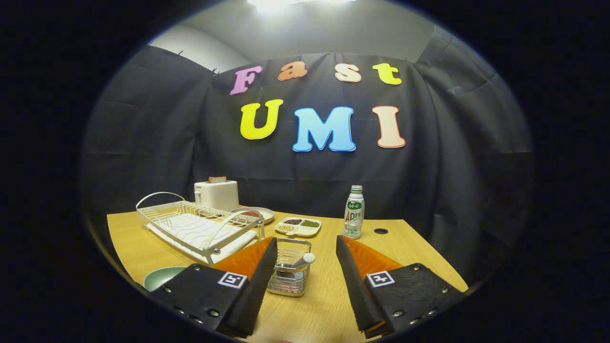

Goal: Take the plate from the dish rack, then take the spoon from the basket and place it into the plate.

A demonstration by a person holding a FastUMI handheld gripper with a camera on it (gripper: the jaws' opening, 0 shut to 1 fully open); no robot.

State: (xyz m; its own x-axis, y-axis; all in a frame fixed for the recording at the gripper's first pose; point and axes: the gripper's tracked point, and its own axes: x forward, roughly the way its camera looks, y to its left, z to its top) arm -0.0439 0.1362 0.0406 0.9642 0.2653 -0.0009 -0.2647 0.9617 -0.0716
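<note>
Gripper [306, 267] hung over the wooden table [405, 238], fingers spread wide apart, holding nothing. Wire basket [289, 273] sat btwn the fingers, nearer the left one, w/ the spoon [303, 260] standing in it, rounded white handle end poking up at the basket's right rim. Pale green plate [163, 277] lay flat on the table just left of the left finger, in front of the dish rack [200, 226]. Rack looked bare of dishes. Behind rack: white toaster [217, 194], a round dish [255, 214] w/ dark food. Divided snack tray [299, 226] beyond the basket; drink bottle [353, 212] upright to its right, beyond the right finger.
</note>
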